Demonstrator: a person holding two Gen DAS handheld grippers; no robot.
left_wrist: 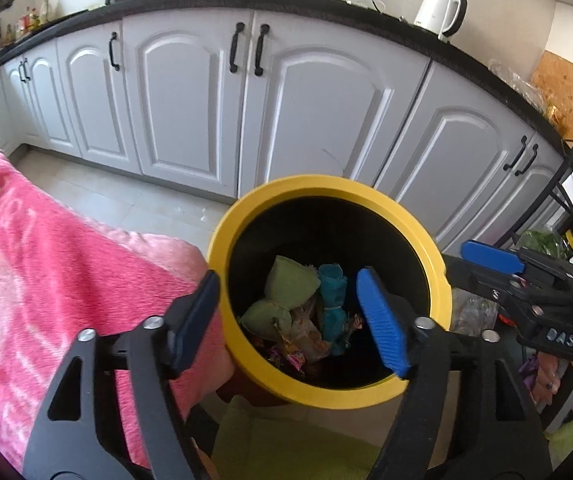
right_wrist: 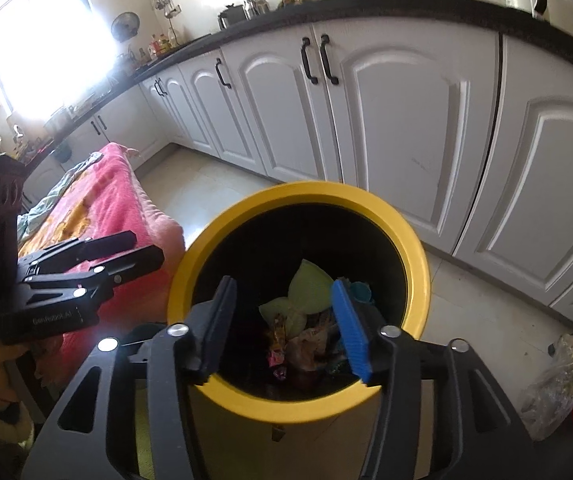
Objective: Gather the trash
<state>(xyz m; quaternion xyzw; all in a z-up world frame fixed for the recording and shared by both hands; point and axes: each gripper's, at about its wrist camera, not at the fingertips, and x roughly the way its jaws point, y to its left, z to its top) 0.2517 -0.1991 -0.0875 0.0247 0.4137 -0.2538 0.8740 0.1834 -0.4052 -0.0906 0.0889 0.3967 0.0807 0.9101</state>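
Hovering over the round yellow-rimmed black trash bin [left_wrist: 328, 394], left gripper [left_wrist: 290, 322] and right gripper [right_wrist: 284, 330] both have jaws apart and empty, with crumpled green, teal and wrapper trash [left_wrist: 306, 312] lying inside the bin.

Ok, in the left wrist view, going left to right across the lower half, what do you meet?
Pink fleece blanket → yellow-rimmed black trash bin → pale green crumpled wad → teal crumpled wad → right gripper.

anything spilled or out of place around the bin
Nothing looks spilled. The wrappers and crumpled paper lie inside the yellow-rimmed bin, which stands upright. Only a clear plastic bag lies on the floor to its right.
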